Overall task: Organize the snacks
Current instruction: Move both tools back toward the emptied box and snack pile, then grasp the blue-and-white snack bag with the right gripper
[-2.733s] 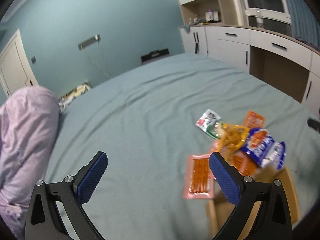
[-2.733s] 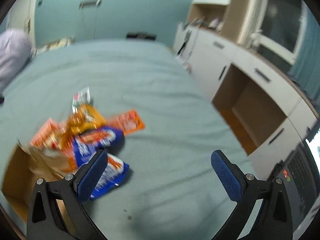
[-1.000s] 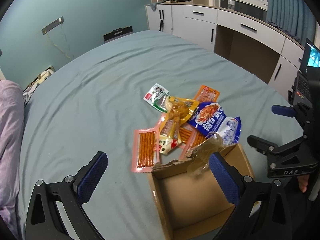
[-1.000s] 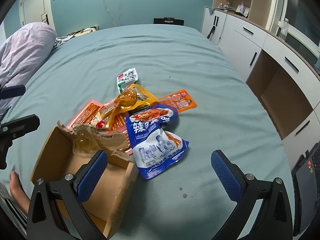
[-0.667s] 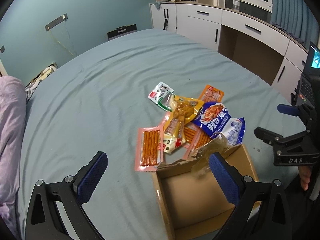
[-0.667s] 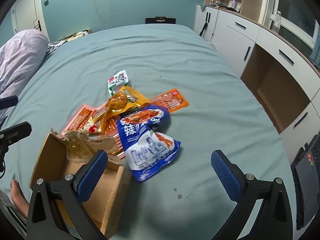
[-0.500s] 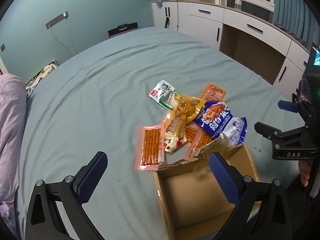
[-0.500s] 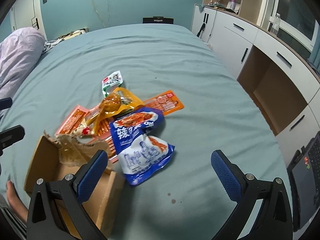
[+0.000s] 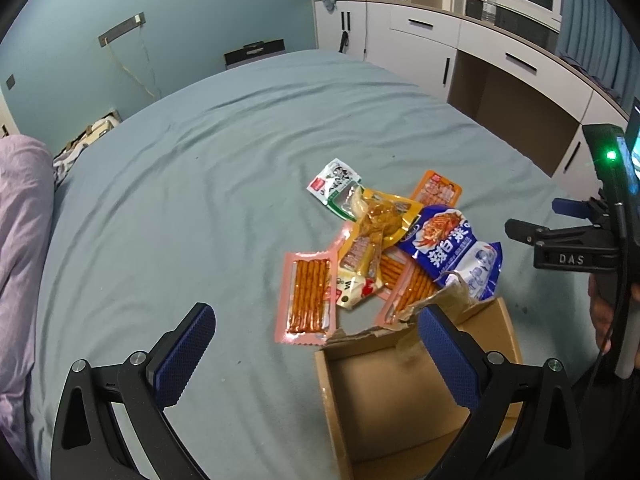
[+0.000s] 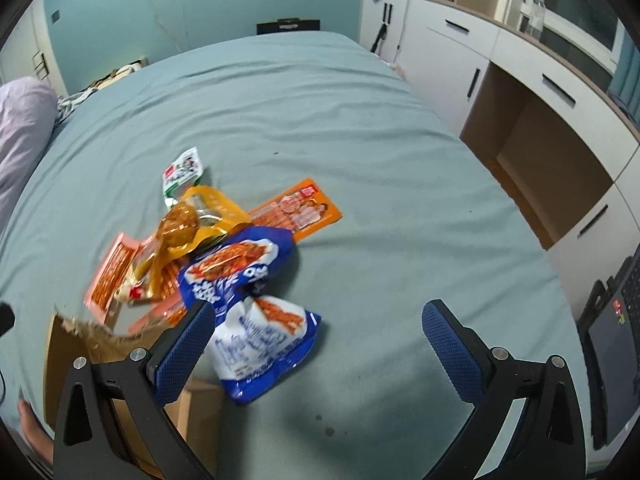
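Several snack packets lie in a heap on the teal bed: a blue bag (image 9: 454, 254) (image 10: 256, 312), a yellow pouch (image 9: 380, 220) (image 10: 192, 224), an orange packet (image 9: 438, 190) (image 10: 298, 212), a white-green packet (image 9: 334, 186) (image 10: 184, 172) and a pink pack of sticks (image 9: 308, 294) (image 10: 110, 272). An open cardboard box (image 9: 416, 384) (image 10: 64, 356) with a torn flap sits just before the heap. My left gripper (image 9: 316, 344) is open and empty above the box's left edge. My right gripper (image 10: 316, 344) is open and empty over the bed right of the blue bag; it also shows in the left wrist view (image 9: 560, 228).
A purple pillow (image 9: 18, 240) lies at the bed's left. White cabinets (image 9: 460, 56) run along the right wall. A laptop (image 10: 616, 344) sits off the bed's right edge. A bare foot (image 10: 32, 428) shows beside the box.
Both grippers swung from looking across the bed to looking down on the snacks and box. In the last second both moved closer to the heap. The right view slid to the right.
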`<state>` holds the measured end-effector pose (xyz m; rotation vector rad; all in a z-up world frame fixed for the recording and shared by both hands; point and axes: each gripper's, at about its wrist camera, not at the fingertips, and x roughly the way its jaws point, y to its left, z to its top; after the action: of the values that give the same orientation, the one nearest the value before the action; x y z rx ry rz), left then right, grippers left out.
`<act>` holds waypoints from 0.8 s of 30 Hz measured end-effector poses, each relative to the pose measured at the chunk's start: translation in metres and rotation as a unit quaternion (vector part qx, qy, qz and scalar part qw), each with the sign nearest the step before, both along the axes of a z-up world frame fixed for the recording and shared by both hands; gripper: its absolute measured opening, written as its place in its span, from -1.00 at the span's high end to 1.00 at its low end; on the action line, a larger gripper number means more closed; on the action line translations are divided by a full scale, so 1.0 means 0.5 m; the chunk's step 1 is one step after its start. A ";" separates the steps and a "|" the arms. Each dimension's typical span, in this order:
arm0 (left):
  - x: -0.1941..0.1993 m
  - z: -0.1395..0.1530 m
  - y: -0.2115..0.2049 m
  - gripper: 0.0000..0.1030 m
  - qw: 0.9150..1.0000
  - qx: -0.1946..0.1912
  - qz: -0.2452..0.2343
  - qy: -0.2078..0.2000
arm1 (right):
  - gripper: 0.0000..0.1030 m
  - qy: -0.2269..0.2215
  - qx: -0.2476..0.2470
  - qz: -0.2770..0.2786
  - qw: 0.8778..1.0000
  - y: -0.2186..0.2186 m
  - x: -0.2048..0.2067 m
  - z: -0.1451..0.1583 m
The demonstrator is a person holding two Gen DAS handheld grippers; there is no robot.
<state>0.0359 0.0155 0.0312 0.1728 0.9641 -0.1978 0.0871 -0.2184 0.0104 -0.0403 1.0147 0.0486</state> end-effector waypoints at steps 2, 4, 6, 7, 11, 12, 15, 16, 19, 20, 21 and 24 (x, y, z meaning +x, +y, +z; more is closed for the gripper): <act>0.008 -0.003 0.008 -1.00 1.000 -0.007 0.006 0.005 | -1.00 0.017 -0.002 -0.004 1.000 0.000 0.017 -0.019; 0.013 -0.006 0.015 -1.00 1.000 -0.013 0.011 0.010 | -1.00 0.037 0.001 -0.004 0.999 0.003 0.034 -0.040; 0.021 -0.011 0.023 -1.00 0.999 -0.023 0.018 0.018 | -1.00 0.052 0.012 0.003 0.999 0.010 0.051 -0.054; 0.026 -0.014 0.027 -1.00 0.999 -0.030 0.022 0.023 | -1.00 0.062 0.025 0.011 0.998 0.016 0.062 -0.062; 0.040 -0.028 0.041 -1.00 0.997 -0.054 0.033 0.043 | -1.00 0.092 0.073 0.036 0.992 0.039 0.105 -0.089; 0.043 -0.030 0.043 -1.00 0.997 -0.057 0.033 0.045 | -1.00 0.100 0.080 0.040 0.991 0.046 0.119 -0.099; 0.049 -0.039 0.042 -1.00 0.997 -0.056 0.032 0.051 | -1.00 0.126 0.102 0.048 0.986 0.061 0.157 -0.131; 0.052 -0.043 0.042 -1.00 0.997 -0.054 0.032 0.052 | -1.00 0.132 0.111 0.051 0.984 0.066 0.166 -0.140; 0.060 -0.052 0.041 -1.00 0.997 -0.050 0.034 0.057 | -0.80 0.153 0.113 0.052 0.980 0.075 0.190 -0.167; 0.063 -0.055 0.041 -1.00 0.996 -0.048 0.035 0.059 | -0.55 0.158 0.111 0.051 0.980 0.075 0.193 -0.171; 0.067 -0.059 0.039 -1.00 0.996 -0.047 0.036 0.062 | -0.47 0.167 0.116 0.054 0.978 0.075 0.196 -0.180; 0.077 -0.072 0.033 -1.00 0.996 -0.044 0.036 0.069 | -0.04 0.169 0.109 0.063 0.977 0.079 0.196 -0.182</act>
<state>0.0747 0.0322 -0.0048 0.0438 1.0956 -0.1865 0.1851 -0.1789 -0.0808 0.1080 1.3408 0.2912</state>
